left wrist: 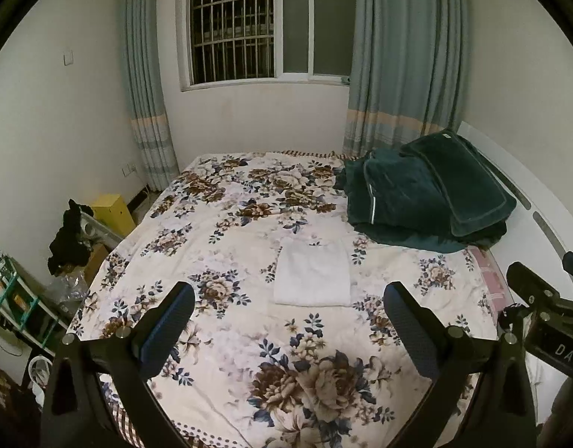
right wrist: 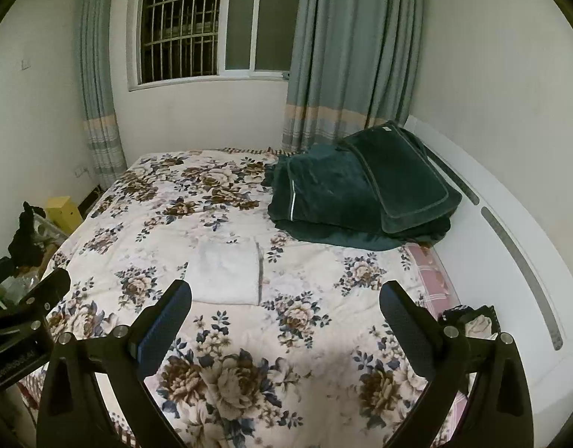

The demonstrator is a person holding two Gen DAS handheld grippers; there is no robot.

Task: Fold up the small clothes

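Note:
A small white garment (left wrist: 312, 274) lies folded into a flat rectangle in the middle of the floral bedspread (left wrist: 249, 354); it also shows in the right wrist view (right wrist: 226, 272). My left gripper (left wrist: 288, 295) is open and empty, held above the bed a little short of the garment. My right gripper (right wrist: 285, 295) is open and empty too, with the garment ahead of its left finger. The right gripper's body shows at the right edge of the left wrist view (left wrist: 540, 298). The left gripper's body shows at the left edge of the right wrist view (right wrist: 29, 310).
A folded dark green blanket and pillow (left wrist: 428, 194) lie at the bed's far right, by the white headboard (right wrist: 510, 224). Left of the bed are a yellow box (left wrist: 113, 212), dark clothing (left wrist: 68, 239) and shelf clutter. A dark item (right wrist: 473, 317) lies at the bed's right edge.

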